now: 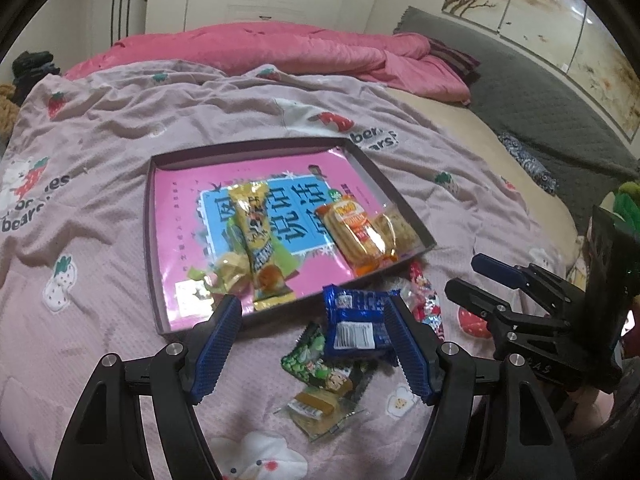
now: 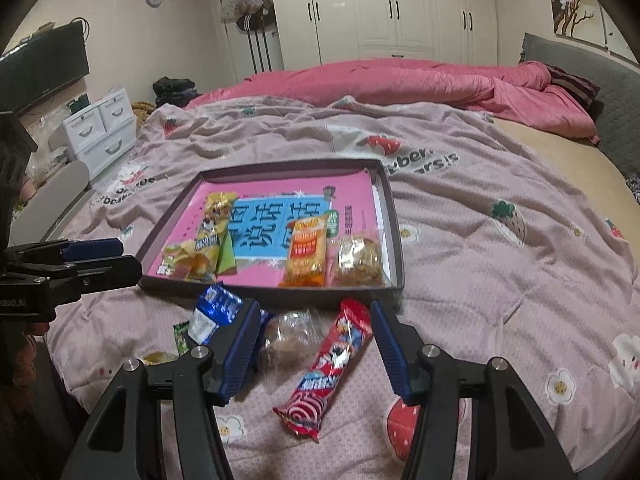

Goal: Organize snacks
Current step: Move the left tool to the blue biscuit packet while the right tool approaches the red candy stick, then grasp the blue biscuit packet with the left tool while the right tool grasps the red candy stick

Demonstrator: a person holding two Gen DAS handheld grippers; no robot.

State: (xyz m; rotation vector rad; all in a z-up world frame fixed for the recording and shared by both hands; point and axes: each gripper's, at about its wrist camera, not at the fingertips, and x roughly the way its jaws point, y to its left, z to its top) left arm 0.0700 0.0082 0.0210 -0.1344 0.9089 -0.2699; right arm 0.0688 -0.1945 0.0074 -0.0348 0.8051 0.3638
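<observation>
Below the tray (image 1: 158, 240), left tool (image 1: 316, 344) gapes around blue packet (image 1: 356, 326); right tool (image 2: 316, 352) open over red wrapper (image 2: 328, 372), both awaiting sorting

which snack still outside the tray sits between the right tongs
The long red wrapped snack bar, lying on the pink bedspread between the open right tongs; the blue packet lies left of them.

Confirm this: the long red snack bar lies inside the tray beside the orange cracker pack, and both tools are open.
Not quite. The long red snack bar lies on the bedspread in front of the tray, not inside it, as the right wrist view shows. The orange cracker pack is in the tray, and both the left tool and right tool are open.
</observation>
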